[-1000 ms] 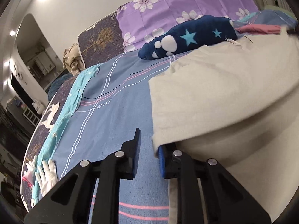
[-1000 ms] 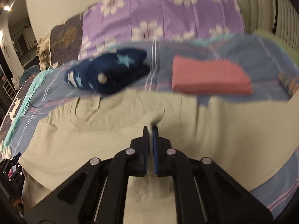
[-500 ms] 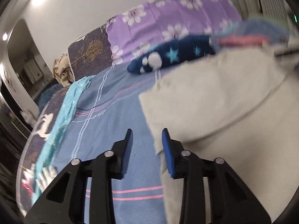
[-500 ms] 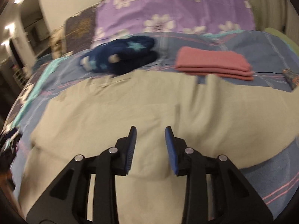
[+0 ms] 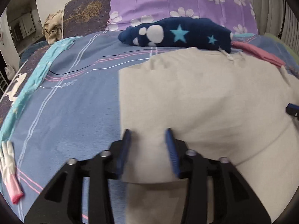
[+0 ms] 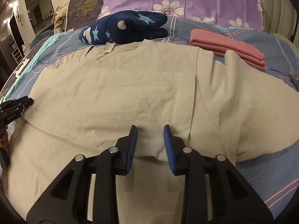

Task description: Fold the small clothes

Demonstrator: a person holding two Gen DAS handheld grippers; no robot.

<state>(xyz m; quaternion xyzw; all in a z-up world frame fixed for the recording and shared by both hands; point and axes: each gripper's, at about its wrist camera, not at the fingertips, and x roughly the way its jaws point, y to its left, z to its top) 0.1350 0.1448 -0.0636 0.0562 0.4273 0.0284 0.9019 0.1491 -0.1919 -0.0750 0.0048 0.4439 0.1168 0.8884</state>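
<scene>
Beige T-shirt: spread flat on bed, neckline with tag toward 12 o'clock, hem toward 6. Side at 9 o'clock folded inward over body, straight fold edge along that side; folded panel's free edge runs vertically near centre-right. Sleeve at 3 o'clock unfolded, lying out on cover. Fabric lightly creased. Same shirt in left wrist view: fold edge crisp, lower part under folded layer.
</scene>
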